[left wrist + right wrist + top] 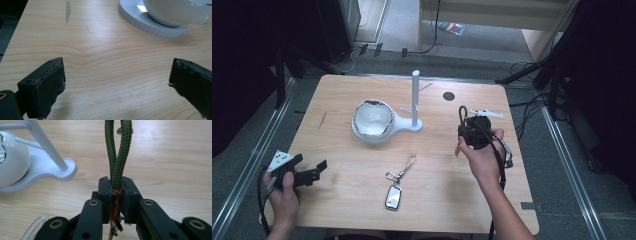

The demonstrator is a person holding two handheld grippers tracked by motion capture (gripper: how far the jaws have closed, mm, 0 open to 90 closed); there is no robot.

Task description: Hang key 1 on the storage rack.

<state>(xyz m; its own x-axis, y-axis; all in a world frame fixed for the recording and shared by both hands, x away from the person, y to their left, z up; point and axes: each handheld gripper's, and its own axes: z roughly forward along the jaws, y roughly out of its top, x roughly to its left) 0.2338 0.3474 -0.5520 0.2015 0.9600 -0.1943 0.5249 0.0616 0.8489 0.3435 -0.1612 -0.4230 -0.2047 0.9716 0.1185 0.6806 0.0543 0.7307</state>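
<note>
The right claw [116, 192] pinches a green cord loop [117, 152] above the tabletop [437, 200], while the left claw [117, 82] rests spread at the near left.

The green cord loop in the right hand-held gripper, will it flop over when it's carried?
Probably not much: the green cord loop stands upright above the right hand-held gripper, so the braid seems fairly stiff. Pinched at its brown band, it looks unlikely to slip.

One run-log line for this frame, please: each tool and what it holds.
right tool: shut on green cord loop, raised off table | left tool: open, empty, low over table | second keychain: lying on table
</note>
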